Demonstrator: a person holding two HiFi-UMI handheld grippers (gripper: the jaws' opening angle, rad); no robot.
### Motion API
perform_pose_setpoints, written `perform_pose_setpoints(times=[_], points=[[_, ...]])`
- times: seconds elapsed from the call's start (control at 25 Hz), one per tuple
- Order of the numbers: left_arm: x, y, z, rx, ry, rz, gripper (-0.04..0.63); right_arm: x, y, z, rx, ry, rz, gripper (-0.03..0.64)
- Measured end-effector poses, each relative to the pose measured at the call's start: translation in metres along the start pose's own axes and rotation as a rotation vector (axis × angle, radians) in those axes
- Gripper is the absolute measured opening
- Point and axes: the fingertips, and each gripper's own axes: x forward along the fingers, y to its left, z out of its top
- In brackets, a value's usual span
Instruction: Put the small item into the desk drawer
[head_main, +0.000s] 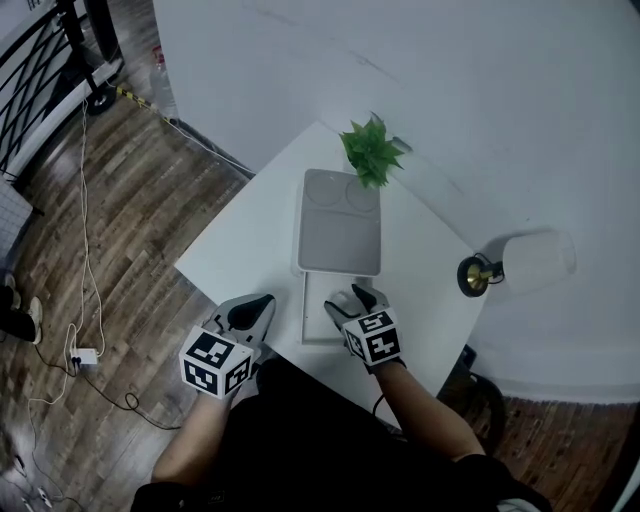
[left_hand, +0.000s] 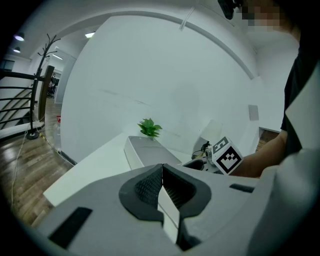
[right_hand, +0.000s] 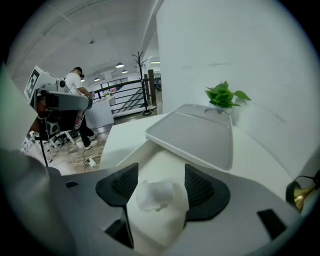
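A small crumpled white item (right_hand: 155, 194) lies on the white floor of the pulled-out drawer (head_main: 311, 312). My right gripper (right_hand: 161, 176) hangs over it, open, with a pad on each side and neither one pressing on it. In the head view the right gripper (head_main: 356, 298) points into the drawer, which juts from a low box with a grey top (head_main: 340, 235). My left gripper (head_main: 258, 306) is shut and empty, held over the desk's near edge to the left of the drawer; its pads (left_hand: 150, 186) meet in a line.
A small green plant (head_main: 372, 150) stands behind the grey-topped box. A brass lamp (head_main: 478, 273) sits at the desk's right edge by the white wall. Cables and a power strip (head_main: 82, 356) lie on the wooden floor at left. A person (right_hand: 77, 95) stands far off.
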Motion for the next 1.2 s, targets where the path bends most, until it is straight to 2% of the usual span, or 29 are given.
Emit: perform_pose_setpoints(times=[0.12, 0.2, 0.4, 0.68, 0.96, 1.2], points=[[-0.012, -0.007, 0.011, 0.027, -0.029, -0.007, 0.009, -0.021, -0.013, 0.013, 0.035, -0.068, -0.048, 0.280], [-0.021, -0.013, 0.015, 0.045, -0.042, -0.015, 0.011, -0.035, -0.016, 0.019, 0.048, -0.099, -0.076, 0.240], [-0.045, -0.029, 0.016, 0.075, -0.067, -0.038, 0.009, -0.067, -0.011, 0.024, 0.042, -0.153, -0.132, 0.209], [-0.063, -0.044, 0.021, 0.106, -0.090, -0.077, 0.011, -0.111, 0.003, 0.030, 0.069, -0.245, -0.149, 0.108], [-0.069, -0.059, 0.040, 0.145, -0.115, -0.072, 0.009, -0.154, -0.010, 0.029, 0.133, -0.320, -0.162, 0.069], [-0.058, -0.074, 0.054, 0.160, -0.131, -0.027, 0.009, -0.199, -0.027, 0.043, 0.128, -0.435, -0.132, 0.033]])
